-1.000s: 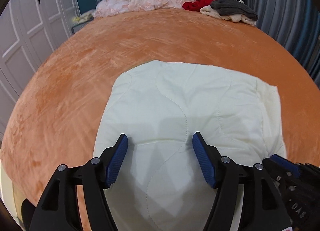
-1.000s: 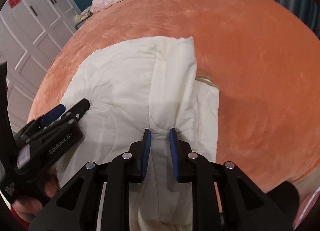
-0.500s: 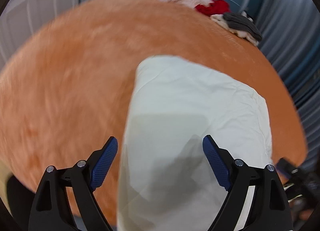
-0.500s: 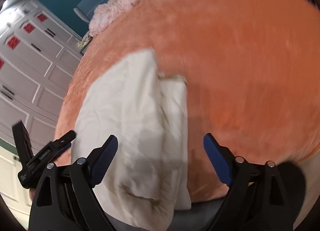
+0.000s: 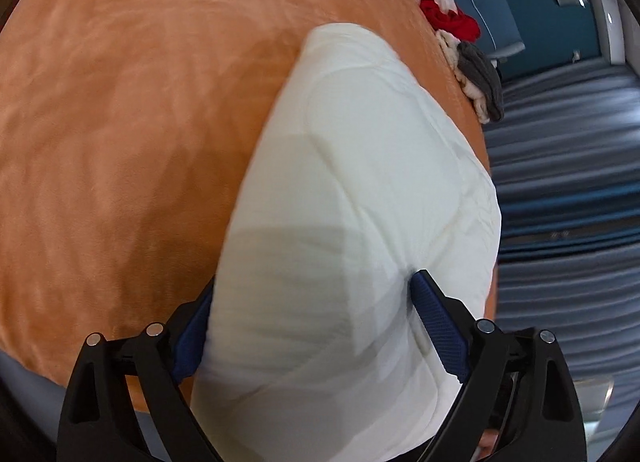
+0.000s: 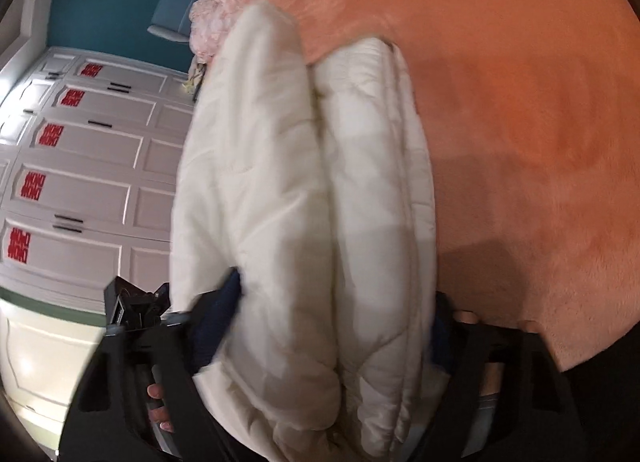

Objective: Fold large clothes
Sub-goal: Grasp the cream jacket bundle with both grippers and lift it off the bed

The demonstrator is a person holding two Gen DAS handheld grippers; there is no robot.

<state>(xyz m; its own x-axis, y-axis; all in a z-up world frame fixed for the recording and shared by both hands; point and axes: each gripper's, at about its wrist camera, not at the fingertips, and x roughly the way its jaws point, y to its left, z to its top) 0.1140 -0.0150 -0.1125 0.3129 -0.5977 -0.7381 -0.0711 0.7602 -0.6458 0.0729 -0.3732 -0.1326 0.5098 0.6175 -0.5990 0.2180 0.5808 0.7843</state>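
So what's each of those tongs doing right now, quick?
Left tongs: wide apart around the folded white quilt; a firm grip cannot be told.
Right tongs: same, straddling the quilt bundle; grip cannot be told.
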